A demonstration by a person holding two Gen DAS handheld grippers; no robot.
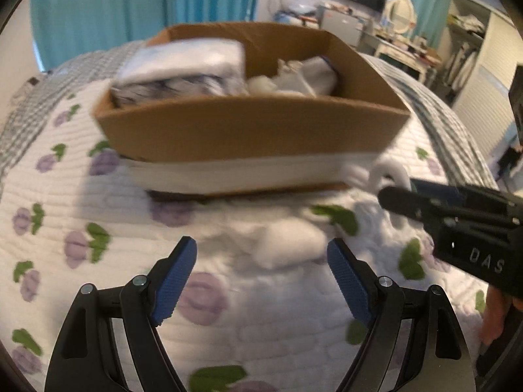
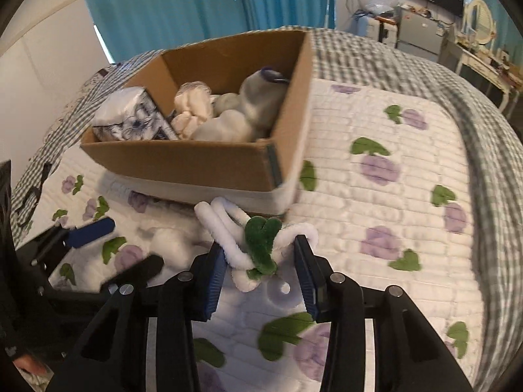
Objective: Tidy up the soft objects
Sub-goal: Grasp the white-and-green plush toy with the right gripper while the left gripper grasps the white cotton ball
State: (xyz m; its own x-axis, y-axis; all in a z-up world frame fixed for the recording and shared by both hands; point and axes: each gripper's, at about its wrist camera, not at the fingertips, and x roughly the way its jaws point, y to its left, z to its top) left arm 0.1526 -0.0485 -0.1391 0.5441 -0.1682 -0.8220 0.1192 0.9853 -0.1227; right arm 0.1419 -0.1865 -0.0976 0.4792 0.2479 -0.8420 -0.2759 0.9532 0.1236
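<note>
Chenille flower (image 2: 261, 245), fuzzy white loops round a green centre, on quilted bed (image 2: 376, 196) between right claw (image 2: 258, 276) pads, touching both. Fluffy white puff (image 1: 287, 248) just ahead of left claw (image 1: 261, 281), spread wide, empty. Cardboard box (image 2: 196, 163) beyond.

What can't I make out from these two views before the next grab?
- Left wrist view: motion blur smears the white soft lump ahead of the left gripper; what it is stays unclear.
- Right wrist view: whether the right gripper jaws already press the white and green fuzzy flower; the pads flank it closely.
- Both views: the cardboard box near wall hides its floor and lower contents.
</note>
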